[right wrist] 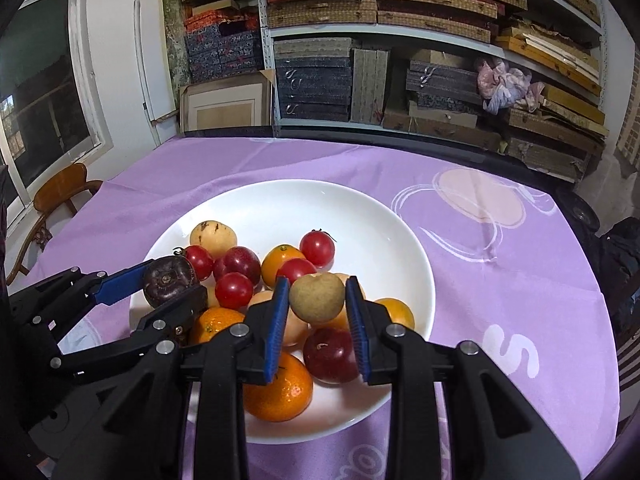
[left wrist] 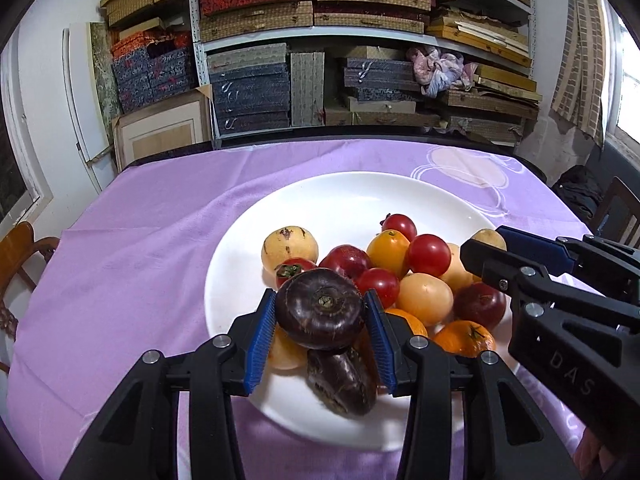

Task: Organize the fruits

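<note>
A white plate (left wrist: 340,196) on the purple cloth holds a pile of fruit: red tomatoes (left wrist: 428,255), oranges (left wrist: 464,338), pale yellow fruits (left wrist: 289,245) and dark red plums (left wrist: 479,305). My left gripper (left wrist: 320,312) is shut on a dark purple round fruit (left wrist: 320,307) above the plate's near side; a second dark purple fruit (left wrist: 342,380) lies beneath it. My right gripper (right wrist: 318,300) is shut on a small tan-green fruit (right wrist: 317,297) above the pile. The left gripper also shows in the right wrist view (right wrist: 170,286), at the plate's left rim (right wrist: 138,312).
The purple tablecloth (left wrist: 152,248) covers the table around the plate. Shelves packed with boxes (left wrist: 360,60) stand behind the table's far edge. A wooden chair (right wrist: 60,192) sits at the left, and a dark chair (left wrist: 616,208) at the right.
</note>
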The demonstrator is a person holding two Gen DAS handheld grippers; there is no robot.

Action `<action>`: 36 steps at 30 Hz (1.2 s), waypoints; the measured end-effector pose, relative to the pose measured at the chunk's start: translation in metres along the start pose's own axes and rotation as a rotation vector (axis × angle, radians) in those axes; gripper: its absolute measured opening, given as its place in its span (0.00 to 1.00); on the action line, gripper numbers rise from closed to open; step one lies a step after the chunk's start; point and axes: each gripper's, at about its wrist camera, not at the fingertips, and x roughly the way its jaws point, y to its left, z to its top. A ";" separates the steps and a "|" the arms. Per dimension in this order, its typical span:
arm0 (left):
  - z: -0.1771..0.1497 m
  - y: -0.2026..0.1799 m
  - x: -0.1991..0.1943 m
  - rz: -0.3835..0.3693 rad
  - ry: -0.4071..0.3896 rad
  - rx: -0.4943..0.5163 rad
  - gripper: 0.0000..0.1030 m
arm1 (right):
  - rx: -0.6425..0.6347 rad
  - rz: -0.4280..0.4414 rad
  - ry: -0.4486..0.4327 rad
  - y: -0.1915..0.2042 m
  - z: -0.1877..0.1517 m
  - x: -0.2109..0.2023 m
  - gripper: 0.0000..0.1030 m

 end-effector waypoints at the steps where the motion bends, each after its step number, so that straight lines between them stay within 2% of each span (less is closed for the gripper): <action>1: 0.000 -0.001 0.004 0.000 0.008 0.001 0.44 | 0.002 -0.003 0.004 -0.001 -0.001 0.004 0.28; 3: -0.001 -0.002 0.008 0.014 0.000 0.002 0.44 | 0.019 0.000 0.004 -0.005 -0.002 0.010 0.34; 5: -0.002 -0.003 0.009 0.022 -0.008 0.012 0.44 | 0.041 0.003 -0.003 -0.010 -0.003 0.012 0.67; 6: -0.002 -0.002 0.010 0.023 -0.009 0.014 0.44 | 0.049 -0.003 -0.019 -0.012 -0.004 0.011 0.72; 8: -0.002 -0.002 0.009 0.023 -0.010 0.017 0.45 | 0.043 -0.015 -0.047 -0.011 -0.006 0.006 0.74; 10: -0.004 0.001 0.006 0.028 -0.013 0.009 0.51 | 0.042 -0.013 -0.050 -0.012 -0.006 0.002 0.74; 12: -0.007 0.004 0.000 0.035 -0.022 0.000 0.61 | 0.041 -0.010 -0.058 -0.011 -0.008 -0.005 0.76; 14: -0.011 0.006 -0.007 0.029 -0.027 0.004 0.66 | 0.038 -0.018 -0.074 -0.008 -0.011 -0.017 0.84; 19: -0.029 0.012 -0.033 0.021 -0.039 0.021 0.72 | 0.048 -0.022 -0.110 -0.007 -0.035 -0.054 0.92; 23: -0.047 0.024 -0.052 0.010 -0.029 -0.023 0.94 | 0.056 -0.021 -0.118 -0.002 -0.065 -0.082 0.96; 27: -0.064 0.033 -0.069 0.006 -0.020 -0.048 0.97 | 0.038 -0.047 -0.122 0.008 -0.093 -0.103 0.96; 32: -0.076 0.046 -0.079 -0.038 0.005 -0.106 0.97 | 0.028 -0.040 -0.101 0.018 -0.116 -0.111 0.96; 36: -0.078 0.055 -0.084 0.010 0.020 -0.155 0.97 | 0.019 -0.049 -0.105 0.020 -0.118 -0.113 0.96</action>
